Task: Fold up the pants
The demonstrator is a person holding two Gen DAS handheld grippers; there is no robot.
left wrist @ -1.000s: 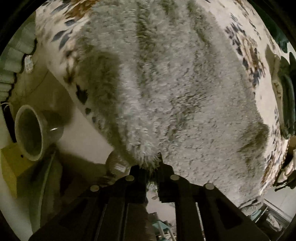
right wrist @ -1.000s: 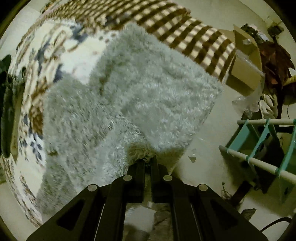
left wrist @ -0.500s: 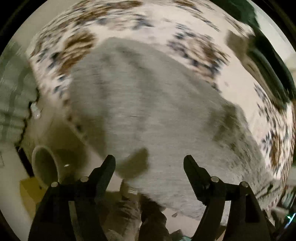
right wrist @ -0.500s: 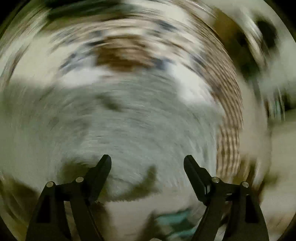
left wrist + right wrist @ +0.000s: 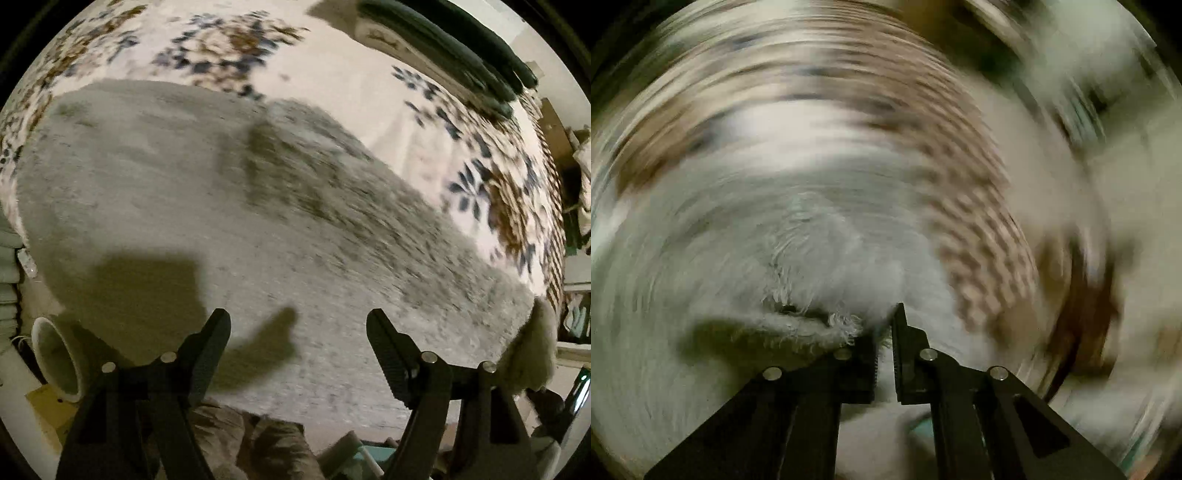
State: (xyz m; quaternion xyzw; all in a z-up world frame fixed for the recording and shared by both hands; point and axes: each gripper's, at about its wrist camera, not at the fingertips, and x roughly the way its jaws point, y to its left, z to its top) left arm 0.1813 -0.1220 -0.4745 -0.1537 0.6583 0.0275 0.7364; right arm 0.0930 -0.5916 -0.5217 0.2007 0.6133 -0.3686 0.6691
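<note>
You are pinching a fluffy edge of the pants [image 5: 812, 258] in the right gripper [image 5: 884, 332], whose jaws have just been closing; a shallow bite is risking slip-out. Your left gripper [image 5: 298, 332] is hanging spread and empty above the grey fabric lying on the floral bedcover [image 5: 369, 92]. Beyond, that near edge is overhanging the bed and could be dragging the pile floorward

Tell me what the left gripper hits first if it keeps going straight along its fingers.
Most likely the fuzzy grey pants spread on the floral blanket. The left gripper, open and empty, points down at them; the distance is unclear.
</note>
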